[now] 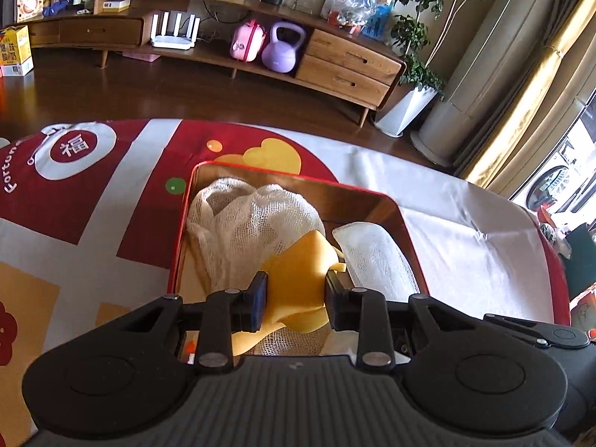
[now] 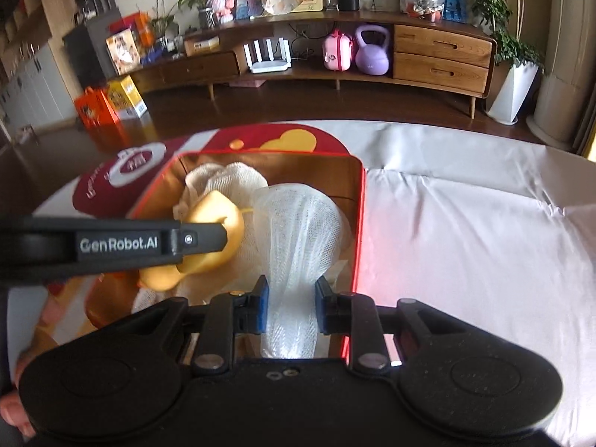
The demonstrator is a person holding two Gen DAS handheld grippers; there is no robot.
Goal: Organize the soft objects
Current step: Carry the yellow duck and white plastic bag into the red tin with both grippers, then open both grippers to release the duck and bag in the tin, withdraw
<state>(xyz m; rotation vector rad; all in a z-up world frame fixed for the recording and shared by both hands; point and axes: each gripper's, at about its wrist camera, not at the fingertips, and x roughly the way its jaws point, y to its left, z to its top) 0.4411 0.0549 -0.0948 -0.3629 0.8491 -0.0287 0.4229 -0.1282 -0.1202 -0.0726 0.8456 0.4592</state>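
A red tin (image 1: 400,219) with a shiny gold inside stands on the table. My left gripper (image 1: 296,298) is shut on a yellow cloth (image 1: 298,257) and holds it over the tin's near part. A bundle of white mesh cloth (image 1: 249,216) lies in the tin's far left. In the right wrist view my right gripper (image 2: 291,298) is shut on another white mesh cloth (image 2: 298,223), which fans out into the right side of the tin (image 2: 360,231). The left gripper's black body (image 2: 126,246) reaches in from the left with the yellow cloth (image 2: 219,216).
A red, white and yellow printed tablecloth (image 1: 111,205) covers the table, with plain white cloth (image 2: 465,242) to the right of the tin. Beyond the table's far edge are dark floor, a wooden cabinet (image 1: 346,63), a purple kettlebell (image 1: 283,50) and a potted plant (image 1: 413,37).
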